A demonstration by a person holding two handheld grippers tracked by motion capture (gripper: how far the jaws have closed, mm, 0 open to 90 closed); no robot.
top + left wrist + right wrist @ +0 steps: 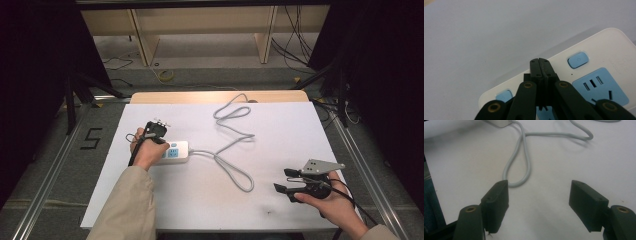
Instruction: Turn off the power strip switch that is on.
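Note:
A white power strip (176, 152) with light-blue sockets and blue switch buttons (578, 60) lies on the white board at the left. My left gripper (156, 131) points steeply down over the strip's left part, jaws shut with nothing between them; its tips (540, 65) hover at the strip's top face (609, 50) between two buttons. The strip's grey cable (235, 145) winds in loops across the board's middle. My right gripper (286, 181) is held low at the front right, open and empty, aimed toward a cable loop (520, 167).
The white board (280, 130) covers a wooden table (215, 96). Beyond it stand wooden shelf legs (142, 40) and floor cables (295, 45). Metal rails (50, 170) run along both sides. A dark speck (270, 212) marks the board near its front edge.

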